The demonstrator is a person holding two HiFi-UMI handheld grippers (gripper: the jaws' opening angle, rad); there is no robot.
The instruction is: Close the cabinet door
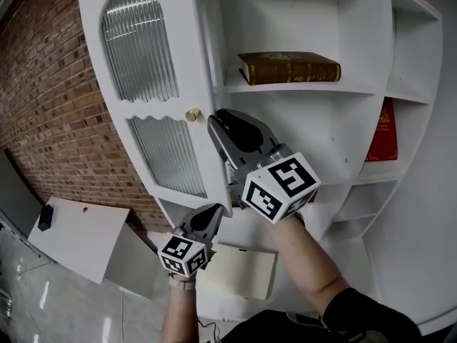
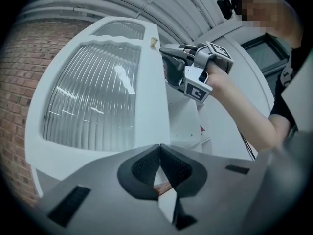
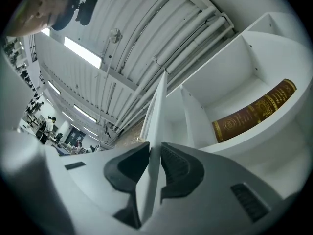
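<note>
Cabinet door [image 1: 153,111] edge between jaws of upward-tilted right gripper [image 3: 155,147]

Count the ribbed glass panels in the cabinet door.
2. The arched panel fills the upper half of the door; the wavy-topped panel sits directly below it. None seems hidden.

The right gripper [image 1: 221,131] is held higher than the left and tilted upward. Its jaws are closed on the free edge of the cabinet door [image 1: 203,63], with one pad on each face. The bare right forearm [image 1: 307,259] reaches up behind it from the lower right. The left gripper [image 1: 213,213] sits lower and further left, jaws pressed together with nothing between them. The left forearm [image 1: 178,316] rises from the bottom edge.
</note>
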